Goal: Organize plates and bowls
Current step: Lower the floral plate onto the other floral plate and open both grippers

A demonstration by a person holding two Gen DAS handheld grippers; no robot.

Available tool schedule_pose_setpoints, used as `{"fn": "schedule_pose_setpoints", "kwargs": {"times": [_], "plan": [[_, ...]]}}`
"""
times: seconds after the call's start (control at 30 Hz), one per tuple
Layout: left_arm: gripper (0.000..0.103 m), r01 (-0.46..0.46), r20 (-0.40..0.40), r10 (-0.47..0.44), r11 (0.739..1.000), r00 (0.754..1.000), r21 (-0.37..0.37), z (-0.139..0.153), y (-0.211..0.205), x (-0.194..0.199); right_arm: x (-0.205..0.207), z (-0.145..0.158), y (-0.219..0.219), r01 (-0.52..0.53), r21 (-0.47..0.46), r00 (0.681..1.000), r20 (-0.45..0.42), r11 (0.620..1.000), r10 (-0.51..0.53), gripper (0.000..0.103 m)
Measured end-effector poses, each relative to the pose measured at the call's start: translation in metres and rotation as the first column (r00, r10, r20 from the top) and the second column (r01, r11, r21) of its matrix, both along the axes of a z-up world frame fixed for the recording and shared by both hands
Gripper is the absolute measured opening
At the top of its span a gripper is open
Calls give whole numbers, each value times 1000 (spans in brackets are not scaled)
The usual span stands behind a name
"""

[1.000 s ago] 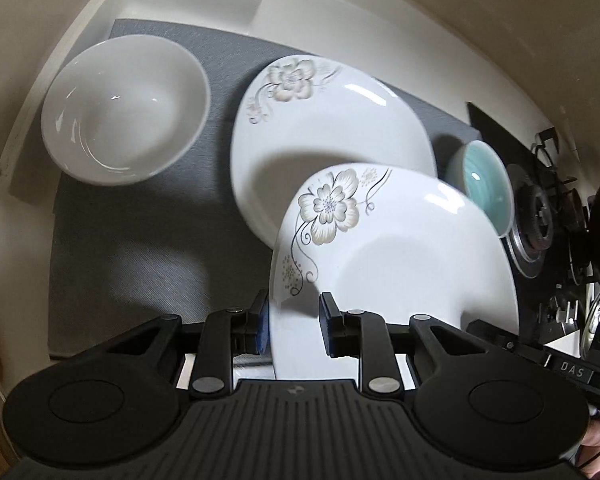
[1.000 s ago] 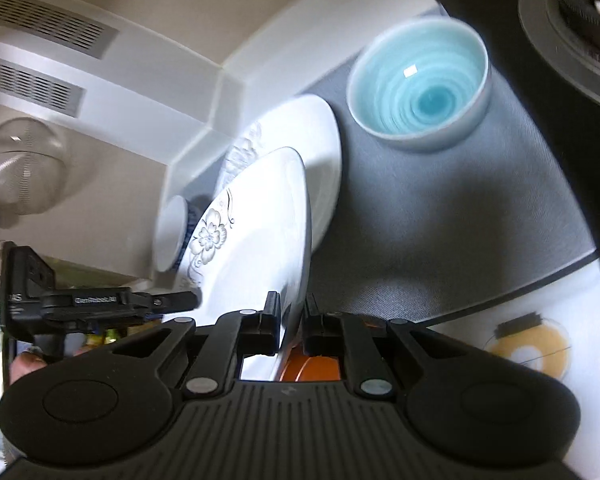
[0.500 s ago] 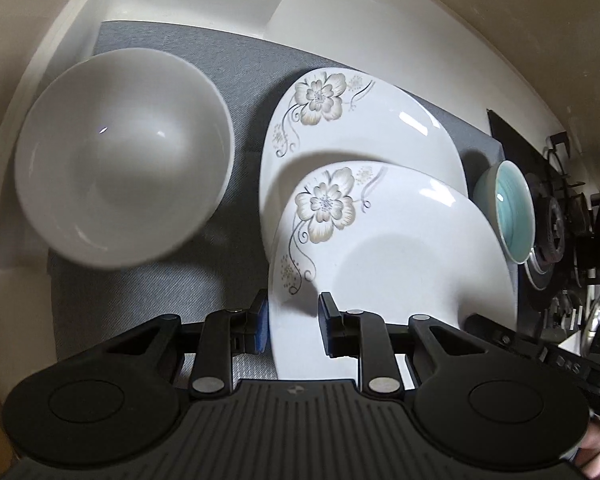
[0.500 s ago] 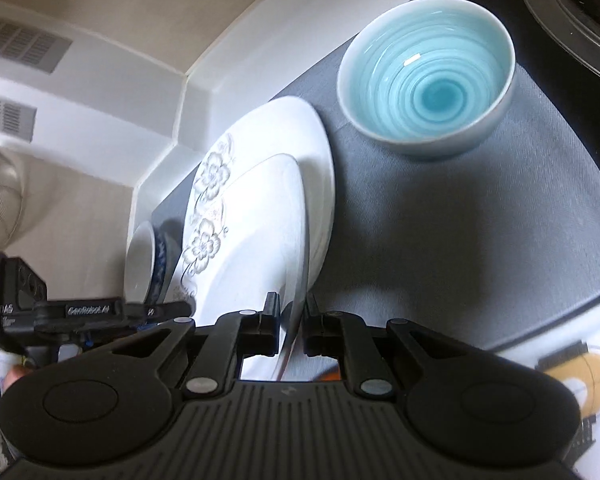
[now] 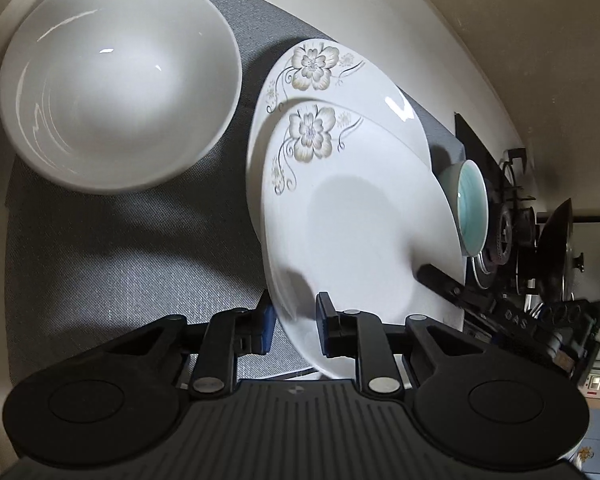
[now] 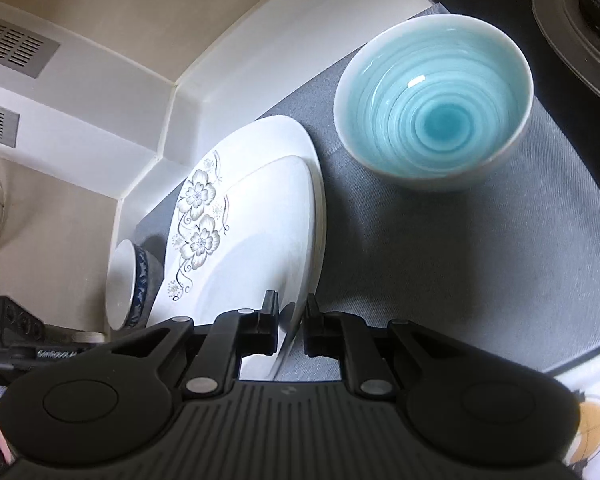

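Black fingers of the left hand-held gripper (image 5: 294, 322) are seen on either side of the near rim of the upper flowered plate (image 5: 360, 216); a gap shows beside each blue pad, so whether the rim is pinched cannot be told. The right hand-held gripper (image 6: 290, 326) is placed at the opposite edge of the same plate (image 6: 260, 248), its fingers straddling the rim with daylight on both sides, and its grip likewise cannot be told. The upper plate is laid over a second flowered plate (image 5: 364, 84), slightly offset, so that both flower prints are shown one above the other. Both plates are carried by a grey mat (image 5: 120, 264) spread on the white counter (image 6: 188, 128).

To the left of the stack, just beside it, a large white bowl (image 5: 116, 80) is stood upright on the mat. On the other side a pale blue bowl (image 6: 434, 100) with ringed glaze is set upright, near the plates but apart from them. Beyond the blue bowl a black gas stove (image 5: 508, 216) with burner and pan supports is seen, and a dark pan lid (image 5: 556, 256) is propped there. A wall vent (image 6: 12, 46) is visible above the counter.
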State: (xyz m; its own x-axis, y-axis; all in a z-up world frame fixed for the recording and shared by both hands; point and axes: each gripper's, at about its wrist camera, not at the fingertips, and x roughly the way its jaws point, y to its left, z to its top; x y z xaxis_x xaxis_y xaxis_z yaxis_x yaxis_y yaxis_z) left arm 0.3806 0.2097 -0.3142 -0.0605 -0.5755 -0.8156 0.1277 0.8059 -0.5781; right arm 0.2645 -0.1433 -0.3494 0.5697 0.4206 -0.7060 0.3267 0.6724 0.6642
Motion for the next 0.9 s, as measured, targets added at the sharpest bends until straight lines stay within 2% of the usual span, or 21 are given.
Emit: {"fn": "schedule_pose_setpoints", "kwargs": {"times": [0.27,0.67,0.73,0.8,0.83,0.9], "plan": [[17,-35,-17,34,999,999,-37,-2,4,-2,11,-1,-6,-21,-13,999,-49,1000,21,16],[17,-34,3,35,999,999,-43,1,9,-4,-23,24,-3,-67,-25,997,-44,997,66,19],[17,-36,8,36,998,999,-50,3,11,-5,-33,31,-2,-50,-28,998,-34,998,49,24],[17,-37,16,38,998,999,-58,2,12,-6,-39,34,1,-44,-6,999,-18,999,44,23],[17,-36,16,38,997,999,-63,1,11,-5,-39,34,3,-54,-14,998,-17,998,54,17],[17,-38,12,39,997,999,-65,-1,10,-4,-35,31,6,-58,-42,998,-13,997,58,16]]}}
